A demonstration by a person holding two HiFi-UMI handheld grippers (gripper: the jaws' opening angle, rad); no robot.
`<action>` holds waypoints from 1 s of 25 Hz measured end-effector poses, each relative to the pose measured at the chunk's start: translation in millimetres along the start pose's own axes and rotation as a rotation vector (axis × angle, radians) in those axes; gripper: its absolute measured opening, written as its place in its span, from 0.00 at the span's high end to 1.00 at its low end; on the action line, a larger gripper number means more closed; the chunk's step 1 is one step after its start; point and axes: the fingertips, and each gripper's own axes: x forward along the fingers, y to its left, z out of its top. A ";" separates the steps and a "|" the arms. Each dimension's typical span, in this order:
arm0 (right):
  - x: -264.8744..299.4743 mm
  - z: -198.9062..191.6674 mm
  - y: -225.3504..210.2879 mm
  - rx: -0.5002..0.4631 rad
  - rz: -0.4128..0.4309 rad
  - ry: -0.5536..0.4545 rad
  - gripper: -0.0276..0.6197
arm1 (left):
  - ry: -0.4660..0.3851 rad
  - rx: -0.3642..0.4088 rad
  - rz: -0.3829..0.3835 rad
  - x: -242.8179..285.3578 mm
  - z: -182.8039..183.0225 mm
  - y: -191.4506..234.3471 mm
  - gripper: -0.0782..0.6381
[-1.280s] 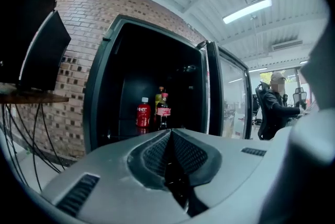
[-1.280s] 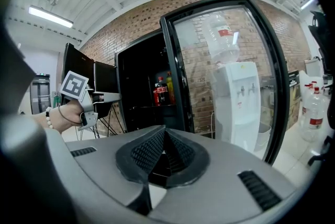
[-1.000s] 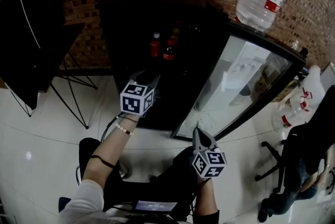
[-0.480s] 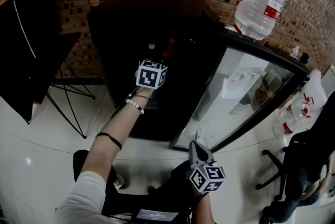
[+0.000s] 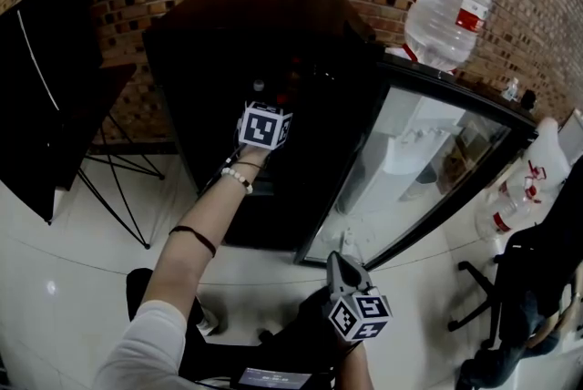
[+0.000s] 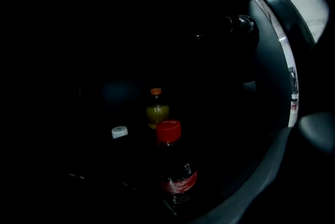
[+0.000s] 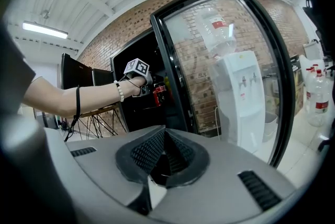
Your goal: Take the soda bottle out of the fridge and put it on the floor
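Observation:
The soda bottle (image 6: 174, 170), dark with a red cap and red label, stands inside the unlit black fridge (image 5: 228, 33). In the left gripper view it is straight ahead and close. My left gripper (image 5: 264, 110) is stretched into the fridge; its jaws are closing with the bottle's lower part between them, and the one grey finger (image 6: 256, 186) that shows stands apart from the bottle. From the right gripper view, the bottle (image 7: 158, 94) sits just beyond that hand. My right gripper (image 5: 335, 259) hangs low in front of the glass door (image 5: 428, 169), jaws together, empty.
Behind the soda stand a yellow bottle with an orange cap (image 6: 157, 111) and a white-capped one (image 6: 119, 132). A big water jug (image 5: 453, 1) stands above the fridge's right end. A black panel on a stand (image 5: 46, 87) is at left; a seated person (image 5: 533, 288) and water jugs (image 5: 519, 192) at right.
My left arm has stretched forward and up, carrying the gripper from outside the fridge into its dark inside. The right gripper has stayed low by the door.

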 end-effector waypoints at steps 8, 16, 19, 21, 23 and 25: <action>-0.8 -1.4 2.0 -0.020 -0.002 0.005 0.95 | -0.005 0.004 -0.036 -32.9 5.0 -13.1 0.68; 2.7 -0.9 4.9 -0.047 -0.002 0.007 0.95 | -0.009 0.013 -0.099 -124.2 -26.5 -36.8 0.68; 3.7 -1.7 3.4 -0.062 -0.011 0.006 0.95 | 0.004 -0.014 -0.112 -146.0 -63.5 -46.1 0.68; 2.3 -5.0 6.3 -0.072 -0.011 0.014 0.95 | 0.029 -0.051 -0.119 -158.7 -98.2 -52.0 0.68; 2.7 -8.0 10.3 -0.080 -0.007 0.024 0.95 | 0.070 -0.086 -0.120 -167.2 -136.3 -56.9 0.68; 4.4 -11.3 13.1 -0.090 -0.005 0.036 0.95 | 0.128 -0.110 -0.120 -169.4 -176.8 -62.3 0.68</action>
